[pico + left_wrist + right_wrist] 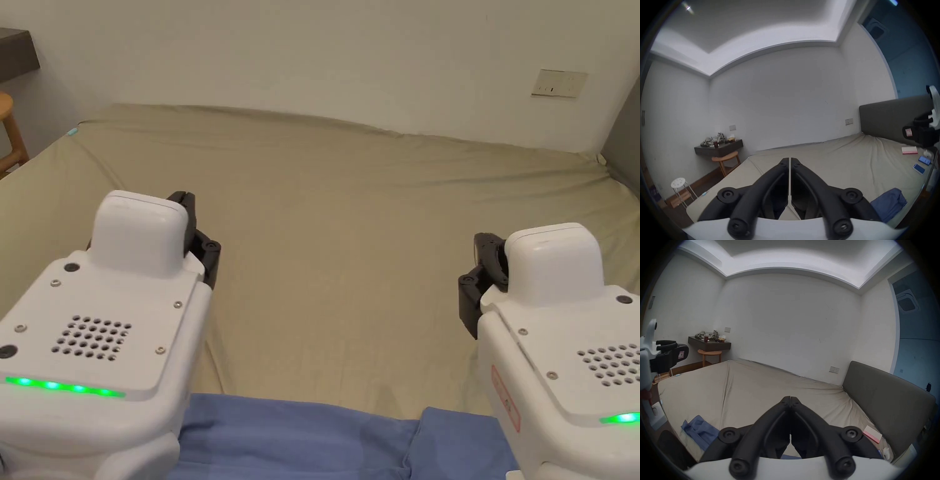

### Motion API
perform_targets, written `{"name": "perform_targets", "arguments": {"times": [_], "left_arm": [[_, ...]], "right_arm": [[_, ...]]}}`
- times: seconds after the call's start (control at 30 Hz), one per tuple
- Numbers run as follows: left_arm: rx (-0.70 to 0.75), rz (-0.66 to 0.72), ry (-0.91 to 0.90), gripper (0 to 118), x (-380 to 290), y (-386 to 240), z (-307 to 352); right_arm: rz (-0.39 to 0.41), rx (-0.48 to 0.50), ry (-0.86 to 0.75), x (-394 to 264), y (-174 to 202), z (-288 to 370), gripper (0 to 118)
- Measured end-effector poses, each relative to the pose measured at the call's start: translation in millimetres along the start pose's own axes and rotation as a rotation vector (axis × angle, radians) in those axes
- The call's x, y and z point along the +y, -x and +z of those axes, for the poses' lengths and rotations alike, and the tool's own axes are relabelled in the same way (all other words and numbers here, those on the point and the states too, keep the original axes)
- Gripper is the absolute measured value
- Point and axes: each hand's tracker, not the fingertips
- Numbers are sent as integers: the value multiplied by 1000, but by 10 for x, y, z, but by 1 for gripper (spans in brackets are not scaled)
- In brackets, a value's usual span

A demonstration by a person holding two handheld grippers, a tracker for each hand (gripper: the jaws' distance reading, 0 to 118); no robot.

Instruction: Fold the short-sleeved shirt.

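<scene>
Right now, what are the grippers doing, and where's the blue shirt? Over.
Left gripper shut, empty, above the bed. Right gripper shut, empty too. Blue shirt lies at the bed's near edge, untouched. Nothing between grippers and shirt.

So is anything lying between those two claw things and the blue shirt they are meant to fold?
Nothing visible does. The blue shirt lies on the bed at its near edge, with bare sheet around it. The left gripper and right gripper hang above the bed, jaws closed and empty, pointing past the shirt.
</scene>
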Motion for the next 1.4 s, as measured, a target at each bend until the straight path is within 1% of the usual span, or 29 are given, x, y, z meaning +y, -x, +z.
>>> {"name": "perform_targets", "arguments": {"times": [0.1, 0.17, 0.27, 0.37, 0.5, 0.57, 0.63, 0.67, 0.7, 0.73, 0.77, 0.8, 0.83, 0.87, 0.9, 0.97, 1.0, 1.07, 1.13, 1.17, 1.2, 1.23, 1.3, 1.33, 1.4], "left_arm": [[-15, 0, -1, 0, 20, -10, 14], [-22, 4, 1, 0, 18, -6, 0], [-30, -8, 26, 0, -38, 18, -81], [-46, -9, 84, 0, -148, 65, -178], [-66, -19, 163, 0, -474, 139, -311], [-78, -36, 251, 0, -690, 157, -395], [-108, -18, 326, 1, -953, 221, -468], [-107, 4, 364, 6, -1122, 271, -477], [-108, 27, 408, 18, -1274, 343, -504], [-138, 73, 461, 45, -1449, 445, -543], [-187, 157, 514, 45, -1635, 605, -590], [-235, 214, 597, 56, -1819, 756, -632], [-270, 253, 700, 80, -1969, 890, -708], [-281, 301, 773, 113, -2140, 1048, -757], [-259, 356, 776, 117, -2296, 1238, -751], [-241, 491, 865, 117, -2551, 1583, -772], [-214, 554, 882, 117, -2666, 1746, -773], [-213, 726, 927, 117, -2873, 2060, -731], [-228, 840, 967, 117, -3093, 2253, -742], [-275, 905, 995, 117, -3208, 2325, -761], [-285, 958, 1008, 117, -3182, 2224, -735], [-326, 1006, 1008, 117, -3238, 2227, -747], [-434, 1082, 953, 117, -3293, 2230, -768], [-467, 1132, 964, 117, -3378, 2278, -802], [-557, 1287, 989, 117, -3523, 2157, -837]], "right_arm": [[4, -13, -9, -5, -31, -24, 0], [-8, -14, -5, -27, -49, -42, 0], [3, -20, 5, -78, -60, -85, 0], [18, -13, 38, -163, -70, -153, 0], [25, -8, 88, -323, -60, -277, 0], [32, -7, 116, -410, -31, -341, 0], [38, -1, 151, -503, -22, -432, 0], [36, 8, 175, -550, -20, -477, 0], [34, 14, 192, -588, -13, -503, 0], [32, 18, 207, -627, -17, -542, 0], [31, 21, 221, -660, -26, -577, 0], [31, 24, 233, -689, -37, -611, 0], [33, 23, 240, -710, -38, -620, 0], [35, 22, 249, -728, -50, -648, 0], [32, 24, 255, -745, -68, -673, 0], [11, 46, 273, -762, -94, -681, 0], [9, 50, 282, -771, -106, -694, 0], [26, 46, 297, -799, -107, -705, 0], [37, 49, 313, -799, -86, -682, 0], [33, 54, 320, -813, -87, -679, 0], [22, 61, 332, -824, -89, -677, 0], [12, 65, 341, -815, -80, -659, 0], [6, 64, 352, -822, -70, -644, 0], [8, 61, 354, -821, -60, -633, 0], [9, 60, 356, -807, -57, -605, 0]]}}
